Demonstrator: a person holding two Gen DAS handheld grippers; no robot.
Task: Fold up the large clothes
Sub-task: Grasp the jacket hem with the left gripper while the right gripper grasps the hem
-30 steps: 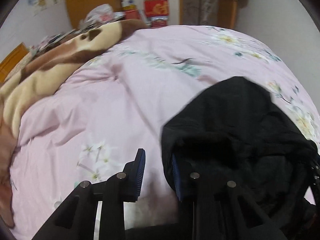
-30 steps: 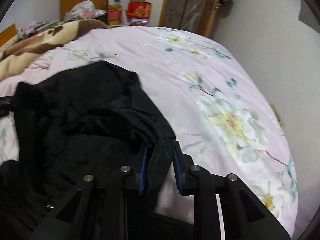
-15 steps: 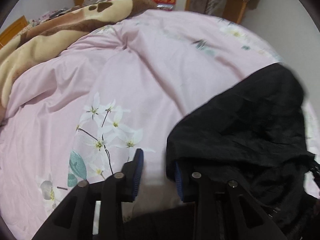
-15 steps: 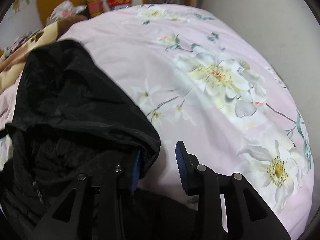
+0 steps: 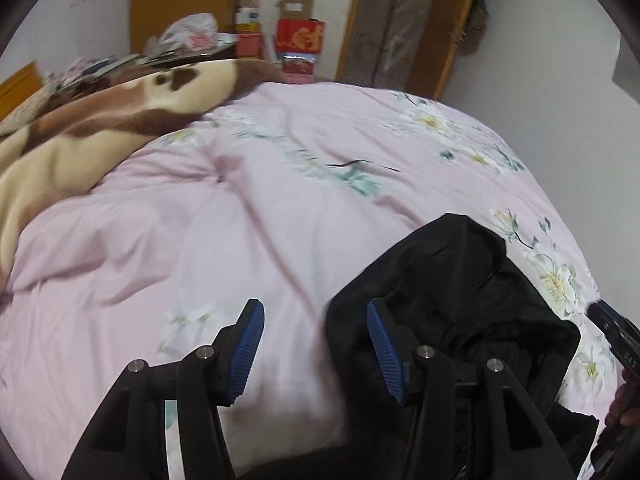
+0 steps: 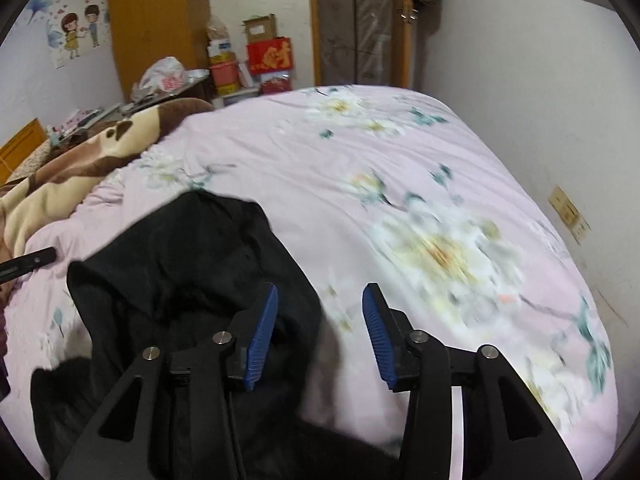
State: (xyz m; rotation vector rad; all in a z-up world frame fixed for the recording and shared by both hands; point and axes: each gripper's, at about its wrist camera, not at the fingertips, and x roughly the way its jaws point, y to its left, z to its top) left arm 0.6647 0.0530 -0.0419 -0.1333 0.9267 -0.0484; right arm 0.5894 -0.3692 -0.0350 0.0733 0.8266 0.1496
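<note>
Left wrist view: left gripper with jaws now wide apart and empty, where half a second ago sat much narrower with black cloth at the right pad. Black garment lying bunched on the pink floral quilt, its near-left edge just beside the right blue pad, not between the jaws. Brown and cream blanket heaped along the quilt's far-left side. Tip of the other tool showing at the right border, past the garment

Right wrist view: right gripper likewise spread open and empty, having let go of the hem pinched a second ago. Garment draped to the left, its edge behind the left pad, bare quilt between the jaws. Likely meaning: one fold laid down and released, next grip points still to be chosen; garment looks lumpy rather than flat, so more folds probably remain

Containers: red gift box and cardboard carton stacked beyond the bed's far edge, both closed, contents not visible; white plastic bag stuffed with something unclear
</note>
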